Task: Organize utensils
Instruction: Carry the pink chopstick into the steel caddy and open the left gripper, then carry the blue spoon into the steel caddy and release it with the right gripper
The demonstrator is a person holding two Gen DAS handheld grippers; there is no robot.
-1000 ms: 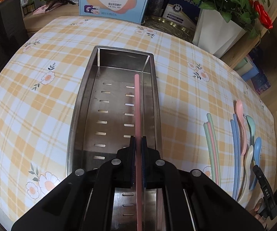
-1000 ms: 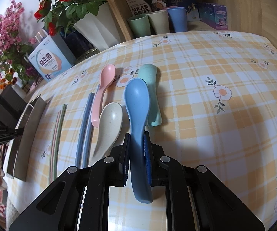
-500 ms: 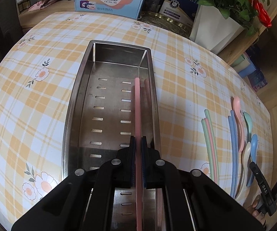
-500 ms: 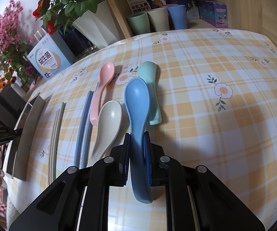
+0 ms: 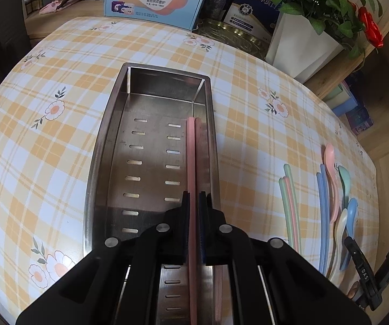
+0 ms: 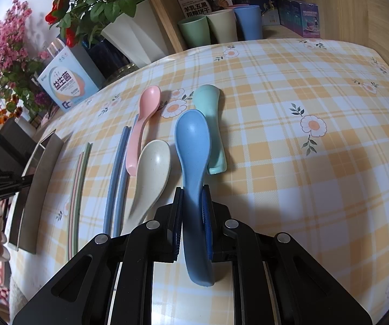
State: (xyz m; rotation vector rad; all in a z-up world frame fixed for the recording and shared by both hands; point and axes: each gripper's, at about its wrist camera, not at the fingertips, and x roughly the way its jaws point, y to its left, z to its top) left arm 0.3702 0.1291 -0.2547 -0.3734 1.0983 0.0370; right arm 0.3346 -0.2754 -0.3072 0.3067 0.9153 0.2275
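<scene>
- Two grips hold: the left gripper (image 5: 194, 227) has its jaws clamped on a pink chopstick (image 5: 191, 162) low over the steel tray (image 5: 97, 168); a skewed release could bounce it out.
- Right gripper (image 6: 193, 216), jaws clamped on the blue spoon (image 6: 193, 146) above the tabletop (image 6: 316, 189); its narrow handle may pivot and slip.
- Beyond, the cream spoon (image 6: 152, 173) and green spoon (image 6: 210, 108) lie just beside it, easily knocked.

I see the steel tray (image 5: 99, 162) lengthwise on the cloth | pink chopstick (image 5: 191, 157) along its 3 o'clock wall, tip toward 12 | blue spoon (image 6: 193, 146) bowl-up, pointing 12, beside cream spoon (image 6: 151, 173), mint spoon (image 6: 210, 108), pink spoon (image 6: 143, 119), blue chopsticks (image 6: 118, 173).
</scene>
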